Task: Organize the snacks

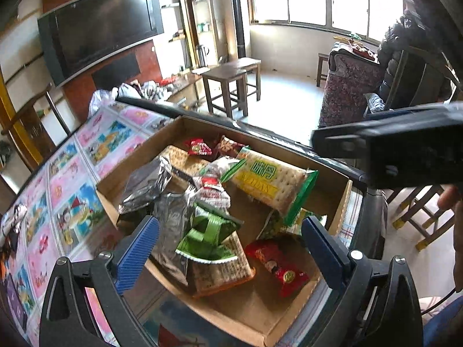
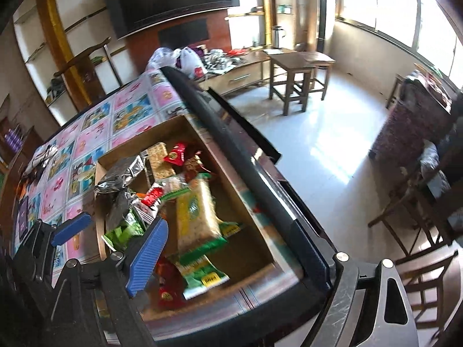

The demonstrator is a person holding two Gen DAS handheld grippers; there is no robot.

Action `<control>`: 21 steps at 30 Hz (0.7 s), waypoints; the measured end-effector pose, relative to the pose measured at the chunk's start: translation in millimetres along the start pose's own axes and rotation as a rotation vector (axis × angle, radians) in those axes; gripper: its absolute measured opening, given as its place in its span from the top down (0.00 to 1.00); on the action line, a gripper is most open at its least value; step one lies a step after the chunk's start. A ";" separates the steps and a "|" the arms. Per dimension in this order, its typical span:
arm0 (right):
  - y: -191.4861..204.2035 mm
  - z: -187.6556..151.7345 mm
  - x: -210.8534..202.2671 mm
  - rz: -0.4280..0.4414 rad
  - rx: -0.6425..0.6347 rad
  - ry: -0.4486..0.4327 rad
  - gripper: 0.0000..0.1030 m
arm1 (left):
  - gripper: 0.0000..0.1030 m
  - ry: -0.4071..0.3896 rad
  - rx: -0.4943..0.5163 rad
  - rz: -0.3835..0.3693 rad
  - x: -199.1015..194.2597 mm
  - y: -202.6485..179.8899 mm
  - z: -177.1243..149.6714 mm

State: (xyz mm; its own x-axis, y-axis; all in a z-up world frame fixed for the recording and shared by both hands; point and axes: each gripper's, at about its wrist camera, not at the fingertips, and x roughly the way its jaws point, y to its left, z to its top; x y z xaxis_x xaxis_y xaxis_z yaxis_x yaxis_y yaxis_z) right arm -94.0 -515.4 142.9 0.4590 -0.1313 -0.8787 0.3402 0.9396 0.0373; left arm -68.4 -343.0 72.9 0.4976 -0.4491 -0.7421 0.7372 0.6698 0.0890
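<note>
A shallow cardboard box (image 1: 343,202) on the table holds several snack packs: a large cracker pack with green ends (image 1: 269,182), silver foil bags (image 1: 144,185), a green packet (image 1: 208,234) and a red packet (image 1: 277,266). My left gripper (image 1: 231,248) is open and empty, hovering over the near part of the box above the green packet. My right gripper (image 2: 231,254) is open and empty over the near right side of the box (image 2: 121,151), above the cracker pack (image 2: 196,214). Its body shows at the right of the left wrist view (image 1: 399,144).
The table has a colourful cartoon-patterned cloth (image 1: 72,179) and a dark raised edge (image 2: 231,133). Wooden stools (image 1: 231,86) stand on the floor beyond. A TV (image 1: 98,31) hangs on the far wall. A wooden chair (image 2: 419,217) stands at the right.
</note>
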 end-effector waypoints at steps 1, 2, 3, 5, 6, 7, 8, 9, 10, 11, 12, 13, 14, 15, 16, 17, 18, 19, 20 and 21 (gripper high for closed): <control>-1.5 -3.0 -4.0 -0.008 0.004 -0.004 0.12 | 0.04 -0.001 -0.006 -0.001 -1.7 2.0 -0.1; -3.4 -6.8 -9.4 -0.016 0.012 -0.010 0.12 | 0.04 -0.003 -0.011 0.002 -4.8 4.0 -0.2; -4.8 -9.3 -13.7 -0.013 0.019 -0.016 0.12 | 0.04 -0.001 -0.006 0.014 -8.3 4.8 -0.1; -5.4 -15.2 -22.9 -0.003 0.030 -0.030 0.11 | 0.04 -0.009 -0.002 0.018 -15.8 8.3 0.0; -5.0 -16.9 -26.0 -0.005 0.028 -0.036 0.11 | 0.03 -0.014 -0.005 0.018 -20.9 9.4 0.1; -3.7 -19.2 -30.1 -0.007 0.025 -0.045 0.11 | 0.01 -0.012 -0.006 0.028 -25.2 9.8 0.4; -2.2 -20.8 -32.7 -0.004 0.023 -0.053 0.11 | 0.00 -0.005 -0.006 0.048 -27.9 10.4 1.7; -1.0 -22.7 -35.7 0.002 0.023 -0.062 0.11 | 0.00 -0.001 -0.009 0.069 -31.2 11.9 2.6; -0.1 -24.0 -37.4 0.005 0.024 -0.066 0.11 | 0.00 -0.004 -0.015 0.074 -34.8 13.8 3.1; 0.7 -25.6 -39.1 0.006 0.027 -0.070 0.11 | 0.00 -0.009 -0.021 0.082 -38.6 15.5 3.3; 1.8 -27.1 -40.7 0.010 0.029 -0.074 0.11 | 0.00 -0.014 -0.024 0.106 -43.5 17.1 3.8; 3.1 -28.1 -41.4 0.013 0.029 -0.075 0.11 | 0.00 -0.017 -0.022 0.128 -45.8 18.0 4.7; 4.6 -29.4 -42.0 0.013 0.027 -0.074 0.11 | 0.00 -0.012 -0.017 0.168 -49.0 17.7 6.5; 5.7 -31.0 -42.7 0.013 0.027 -0.074 0.11 | 0.00 0.006 -0.005 0.188 -50.3 17.1 8.2; 7.0 -31.4 -42.2 0.015 0.027 -0.074 0.11 | 0.00 0.020 0.009 0.193 -51.2 16.5 9.7; 8.4 -32.4 -43.2 0.018 0.027 -0.075 0.11 | 0.00 0.032 0.024 0.195 -52.8 14.8 10.8; 9.6 -33.0 -43.7 0.019 0.026 -0.077 0.11 | 0.00 0.030 0.022 0.193 -55.4 14.6 10.9; 10.6 -33.6 -45.0 0.018 0.026 -0.082 0.11 | 0.00 0.025 0.018 0.188 -58.1 14.0 10.5; 11.4 -33.8 -46.1 0.017 0.027 -0.086 0.11 | 0.00 0.017 0.017 0.184 -60.6 13.6 9.5; 12.4 -34.1 -47.2 0.017 0.026 -0.089 0.11 | 0.00 0.012 0.011 0.190 -62.0 13.2 8.3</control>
State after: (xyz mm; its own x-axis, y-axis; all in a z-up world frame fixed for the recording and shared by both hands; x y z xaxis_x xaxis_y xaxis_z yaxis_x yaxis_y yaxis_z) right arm -139.5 -486.7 168.7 0.5353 -0.1444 -0.8323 0.3529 0.9334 0.0650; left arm -85.7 -311.1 125.7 0.6229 -0.3082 -0.7190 0.6356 0.7352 0.2355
